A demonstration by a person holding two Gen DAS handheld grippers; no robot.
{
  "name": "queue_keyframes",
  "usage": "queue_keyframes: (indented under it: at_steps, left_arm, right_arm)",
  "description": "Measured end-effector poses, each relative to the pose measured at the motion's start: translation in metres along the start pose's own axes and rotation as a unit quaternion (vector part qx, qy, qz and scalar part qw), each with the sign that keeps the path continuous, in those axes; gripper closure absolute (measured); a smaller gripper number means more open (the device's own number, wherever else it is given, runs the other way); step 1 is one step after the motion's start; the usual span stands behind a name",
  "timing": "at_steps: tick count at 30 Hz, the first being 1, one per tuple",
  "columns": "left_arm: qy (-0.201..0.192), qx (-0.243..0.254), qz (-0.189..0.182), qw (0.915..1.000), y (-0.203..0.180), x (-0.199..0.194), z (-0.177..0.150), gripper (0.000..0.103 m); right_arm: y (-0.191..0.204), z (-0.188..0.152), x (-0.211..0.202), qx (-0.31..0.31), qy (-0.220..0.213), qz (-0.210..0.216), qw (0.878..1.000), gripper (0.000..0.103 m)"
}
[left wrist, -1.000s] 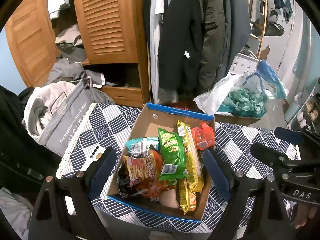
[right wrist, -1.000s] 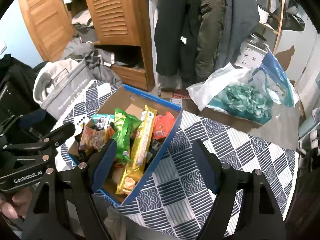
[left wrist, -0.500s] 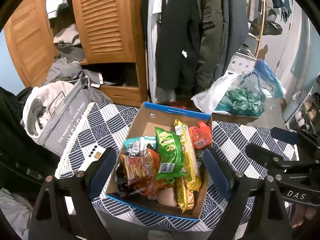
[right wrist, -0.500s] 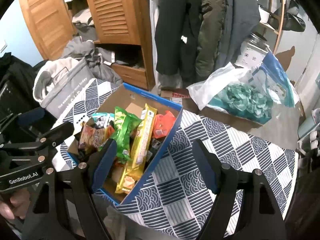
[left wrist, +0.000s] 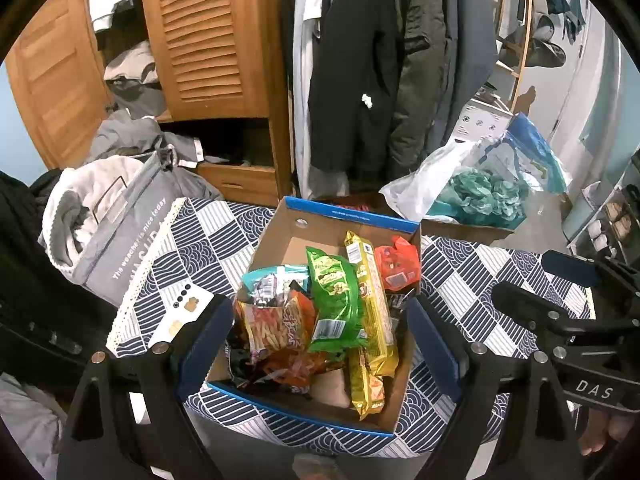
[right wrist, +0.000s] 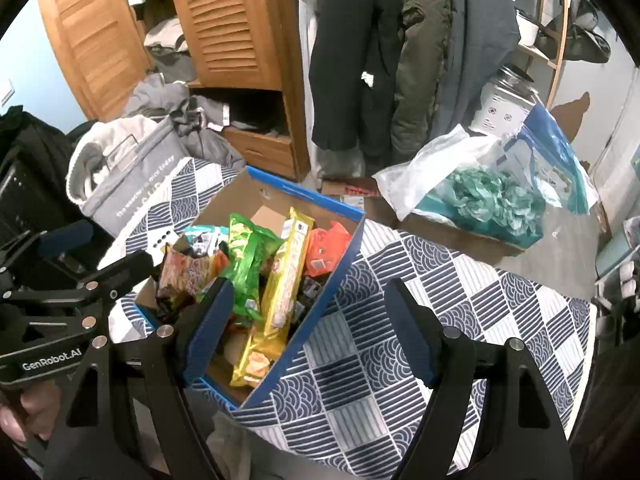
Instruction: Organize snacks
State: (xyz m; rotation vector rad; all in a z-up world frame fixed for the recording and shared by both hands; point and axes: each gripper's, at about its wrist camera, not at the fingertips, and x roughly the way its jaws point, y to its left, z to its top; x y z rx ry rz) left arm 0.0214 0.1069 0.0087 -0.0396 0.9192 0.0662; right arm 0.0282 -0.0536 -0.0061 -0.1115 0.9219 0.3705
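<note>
A blue-edged cardboard box full of snack packets sits on a table with a navy-and-white patterned cloth. Inside lie a green bag, a long yellow pack, an orange-red packet and a fries bag. My left gripper hovers open above the box's near half, nothing between its fingers. My right gripper hovers open over the box's right wall and the cloth, holding nothing. Each gripper also shows at the edge of the other's view.
A grey fabric bag of laundry leans at the table's left. A white card lies on the cloth left of the box. Behind stand a wooden louvred wardrobe, hanging coats and a plastic bag with teal stuff.
</note>
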Motion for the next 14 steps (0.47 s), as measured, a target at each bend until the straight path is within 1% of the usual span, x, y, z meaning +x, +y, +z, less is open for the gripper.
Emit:
queue_keyframes:
  at_steps: [14]
  left_arm:
    - [-0.003,0.012,-0.004,0.9999,-0.0037,-0.0021,0.0013,0.013]
  right_arm:
    - [-0.0011,-0.0005,0.0004,-0.001,0.001,0.000,1.000,0.026]
